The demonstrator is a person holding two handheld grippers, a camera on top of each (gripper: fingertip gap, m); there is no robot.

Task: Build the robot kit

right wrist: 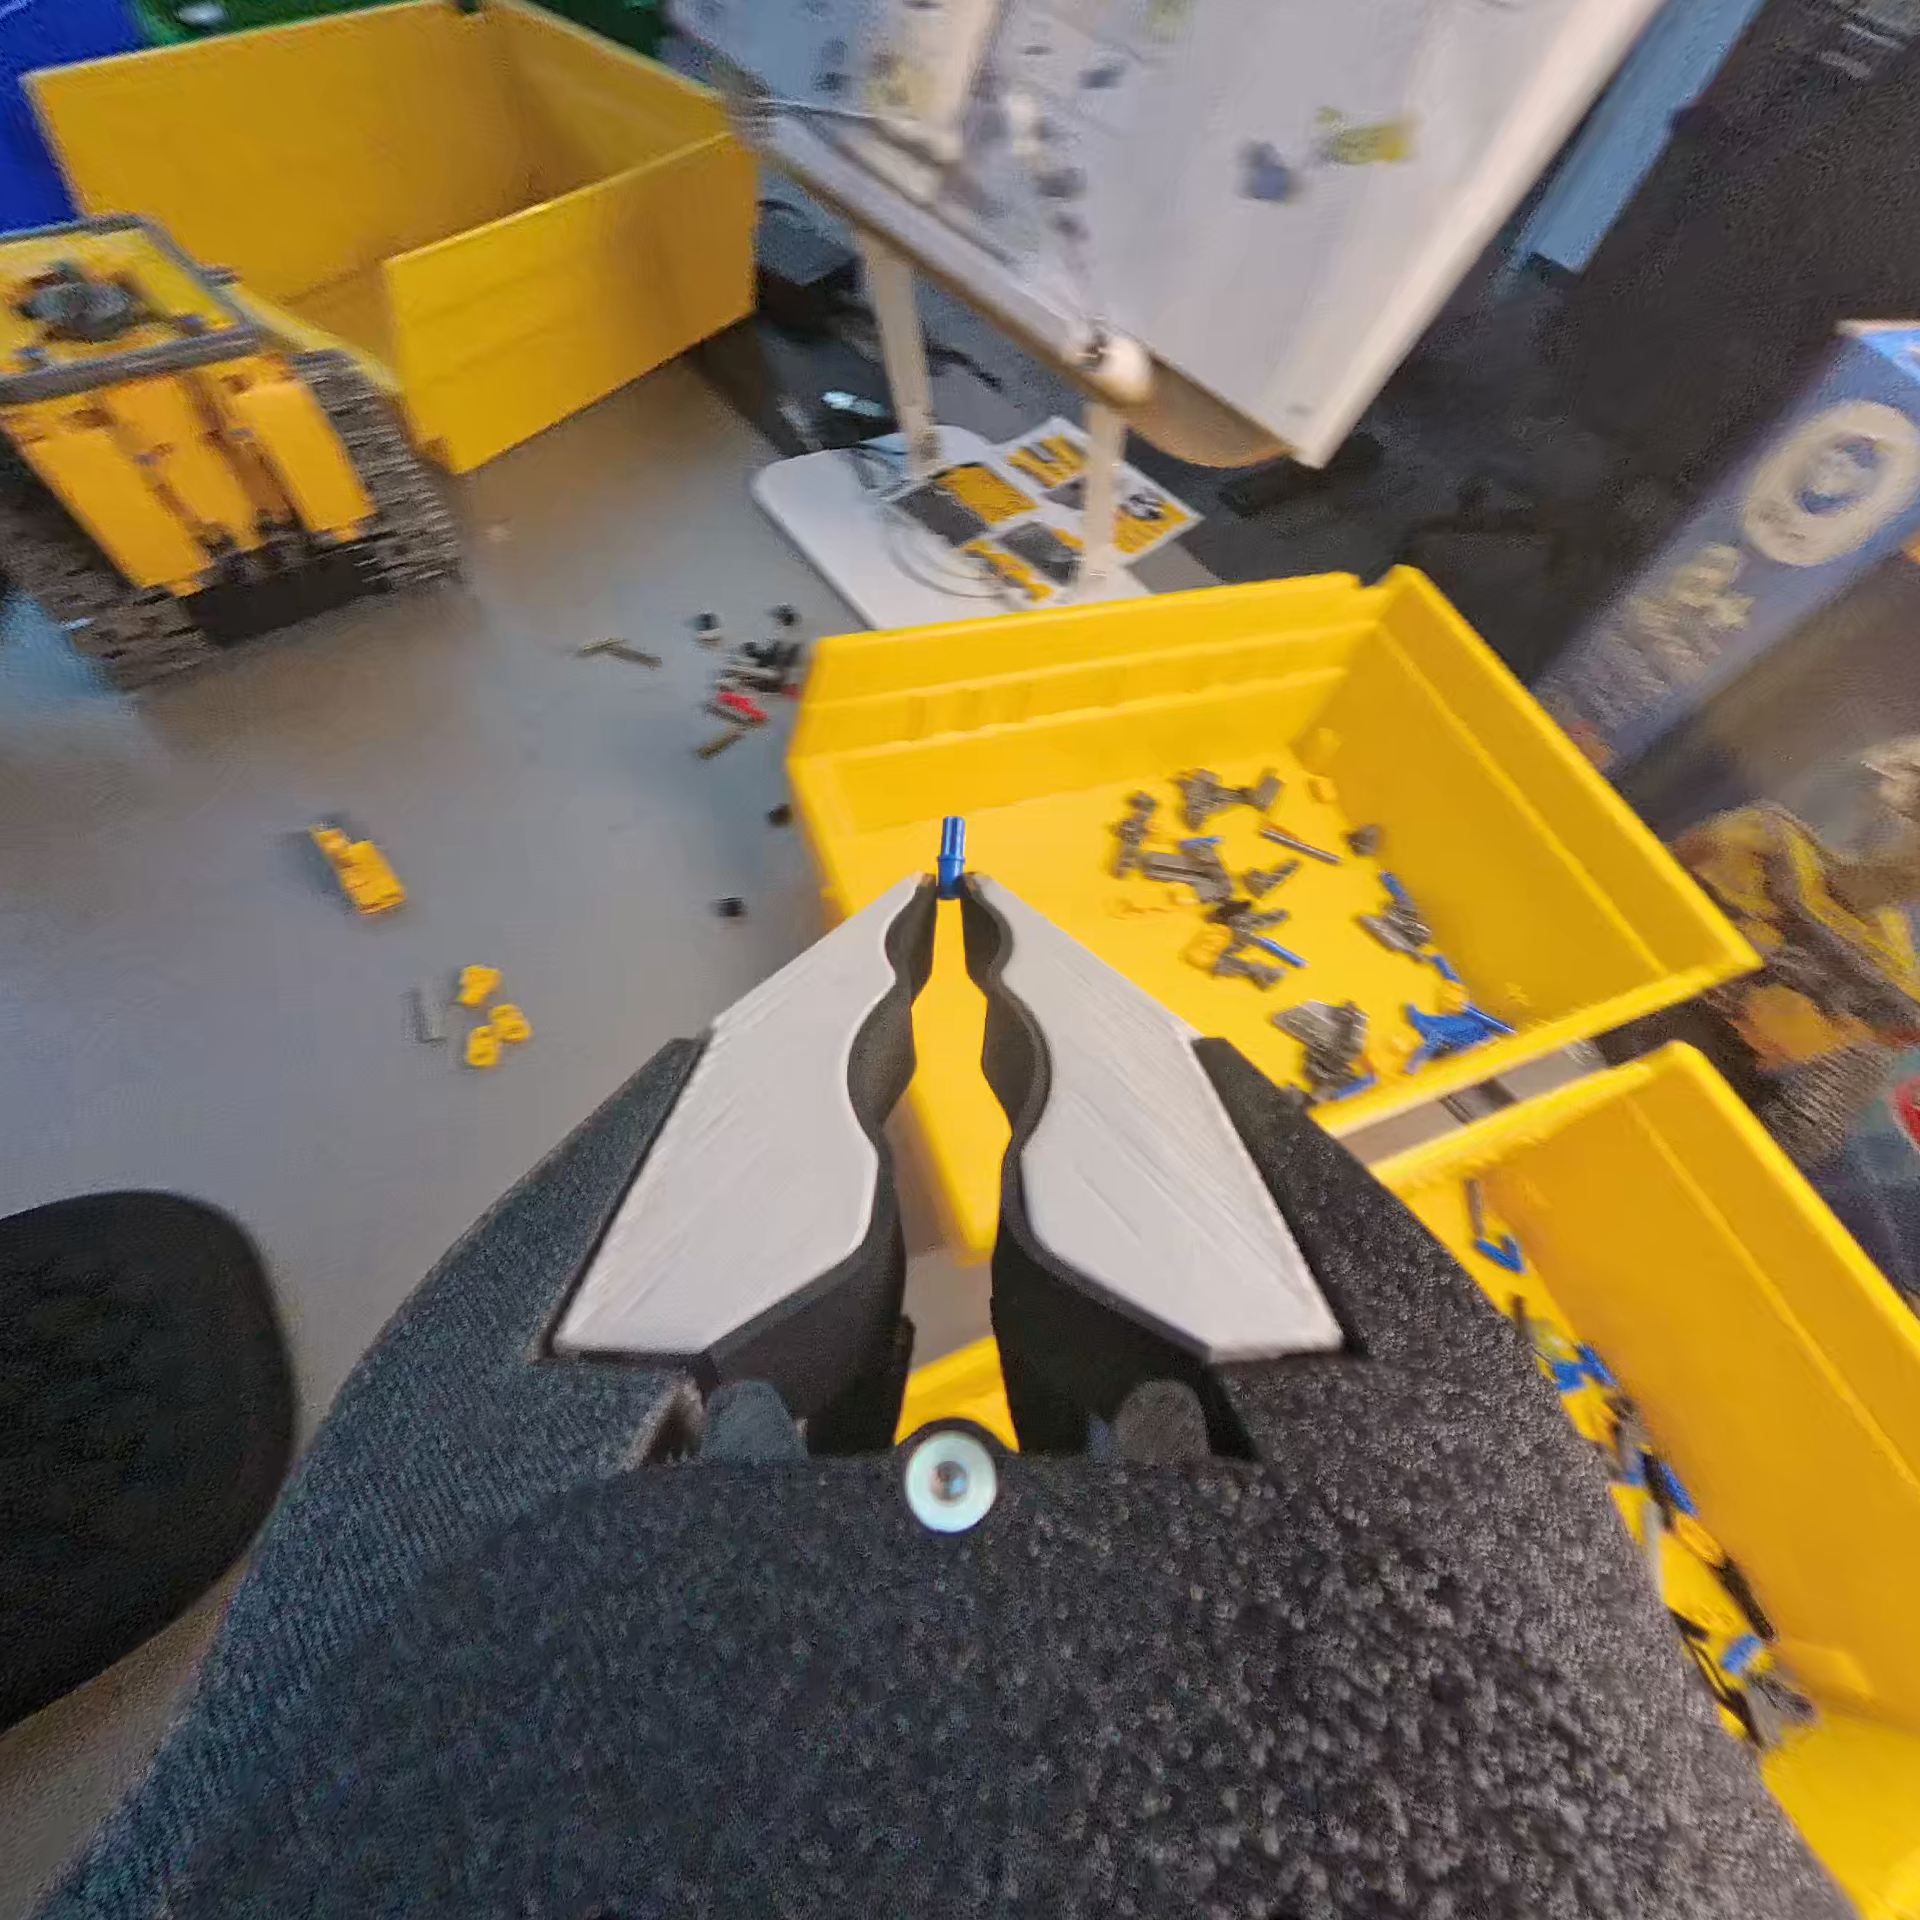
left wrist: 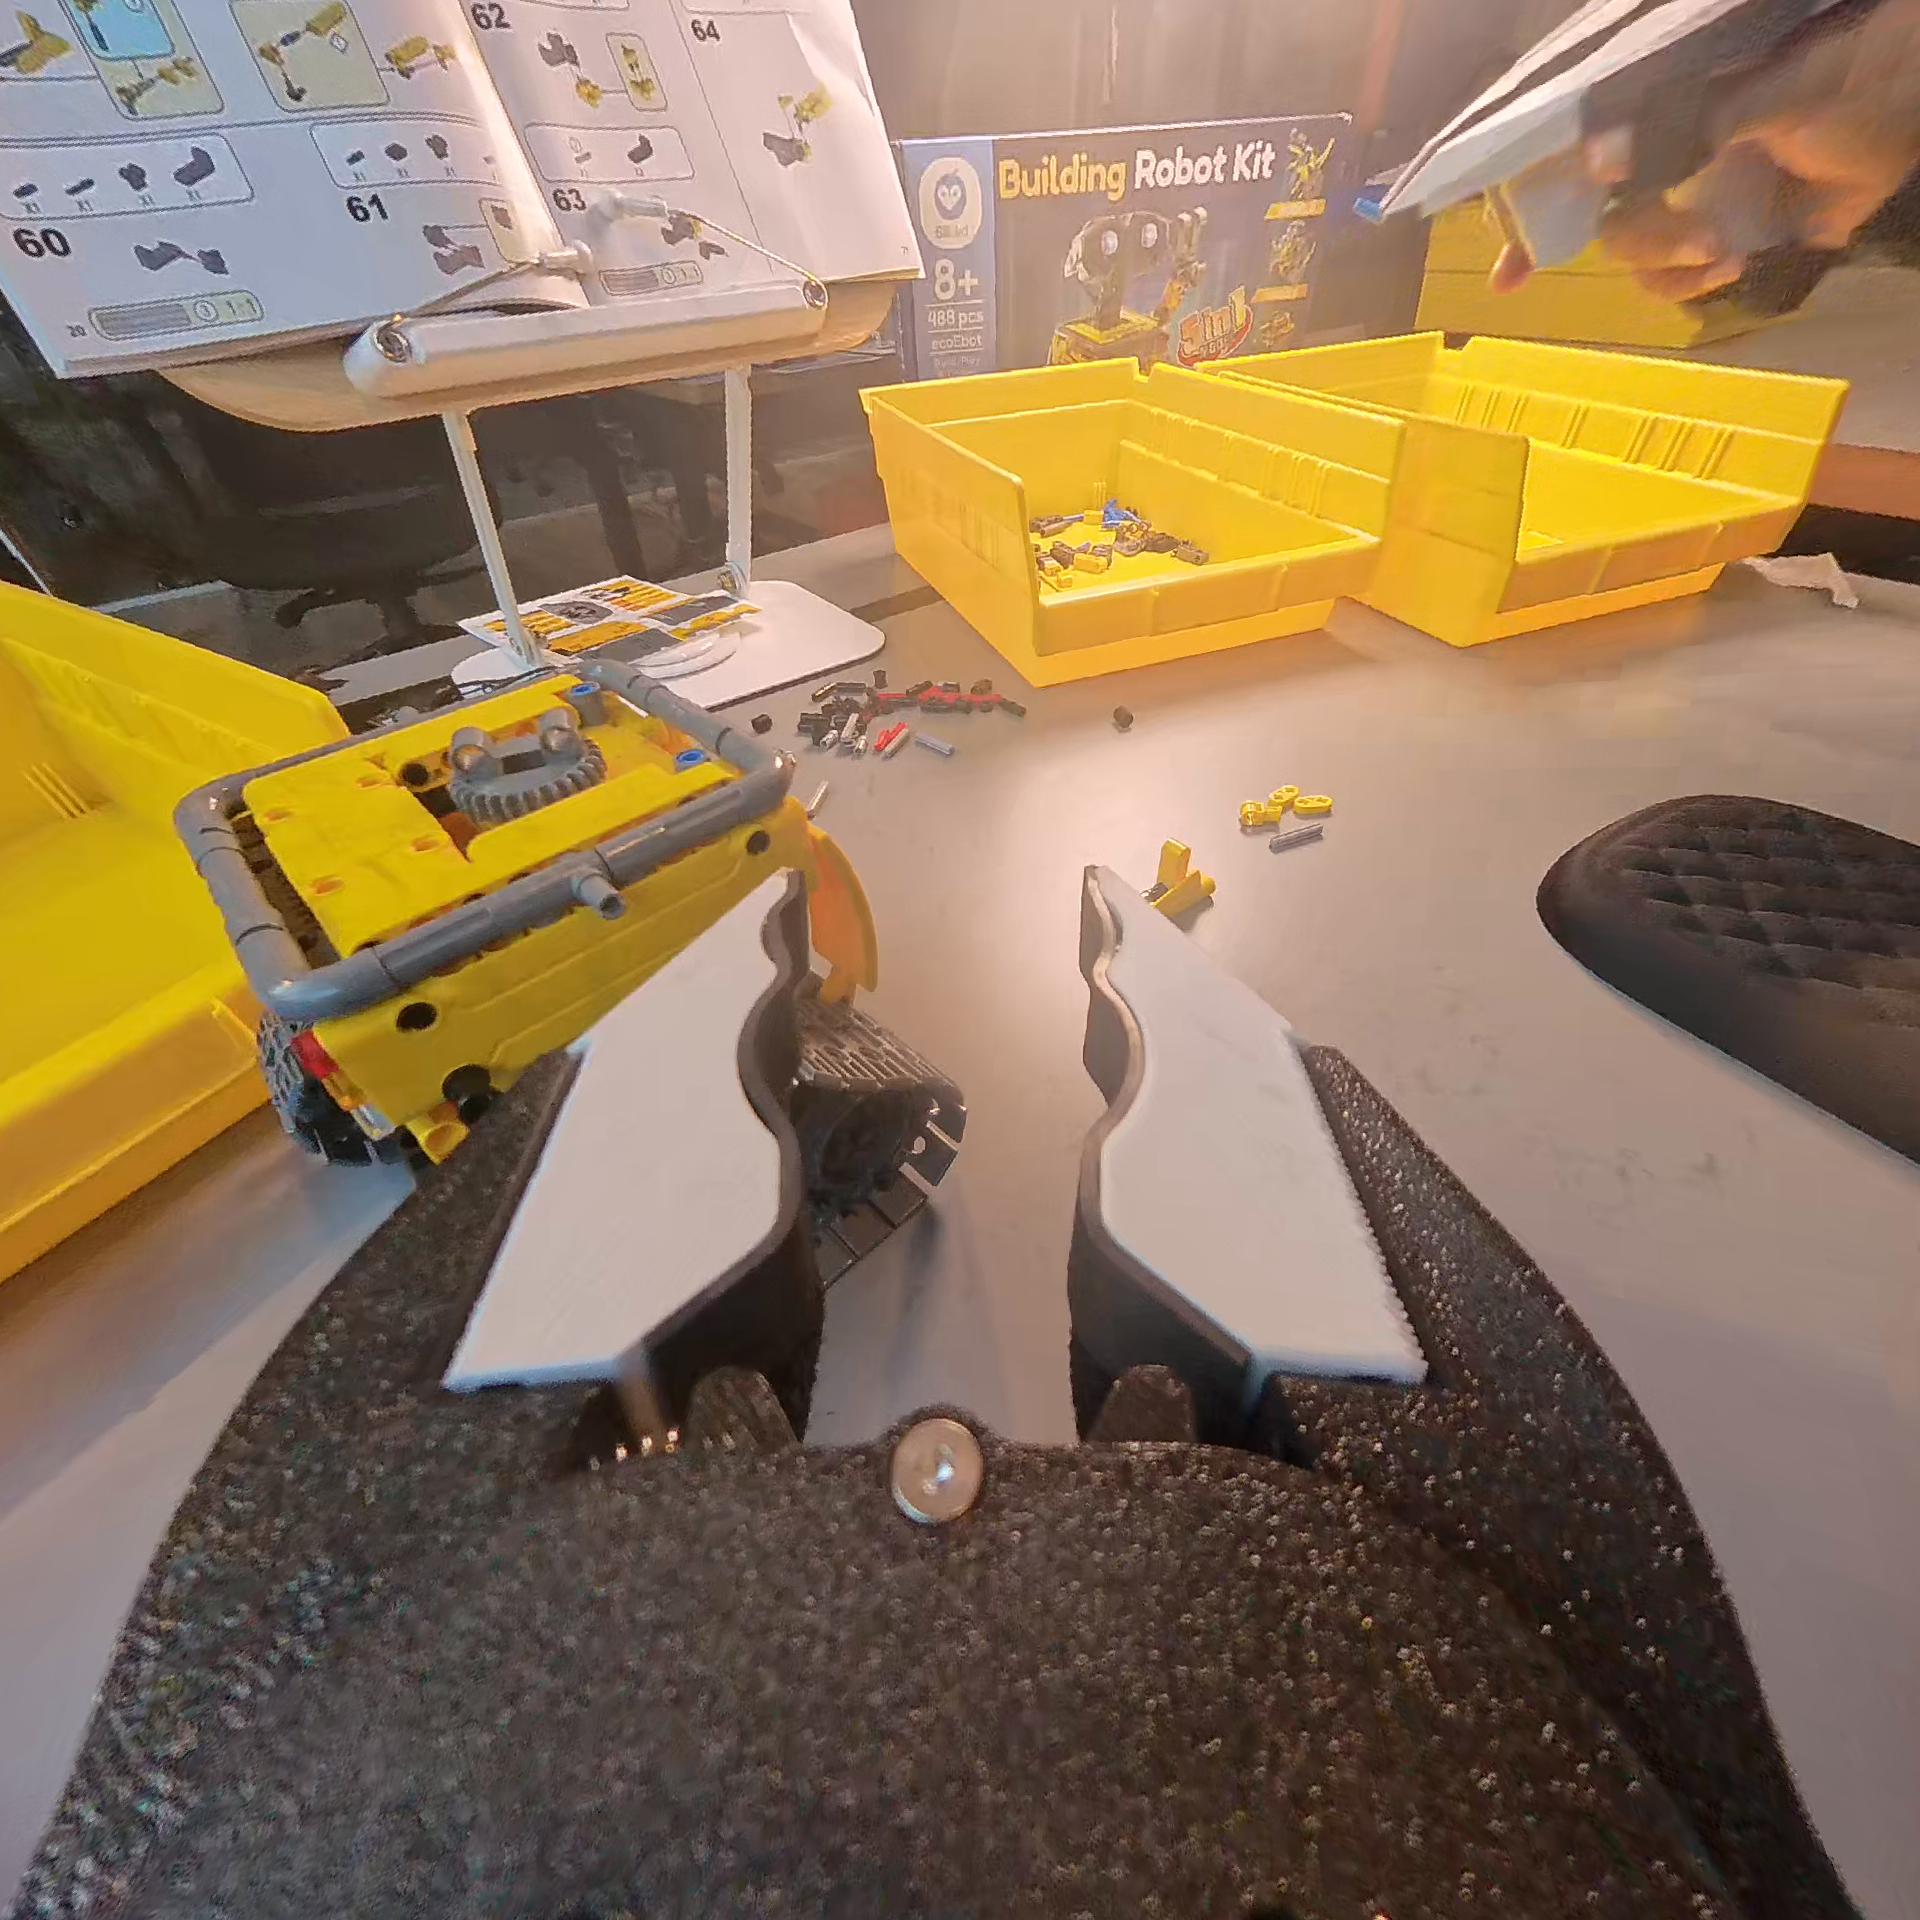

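I count three open yellow plastic bins (left wrist: pixel 1101 623), one yellow brick-built tracked vehicle (left wrist: pixel 499 914), one open instruction booklet on a white stand (left wrist: pixel 416 135), one printed kit box (left wrist: pixel 1122 239), one sticker sheet (left wrist: pixel 613 613), and one blue plastic pin (right wrist: pixel 950 854).

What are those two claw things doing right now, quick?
Left gripper: open, holding nothing, beside the yellow tracked model.
Right gripper: closed on a small blue pin, above the yellow bin of loose parts.
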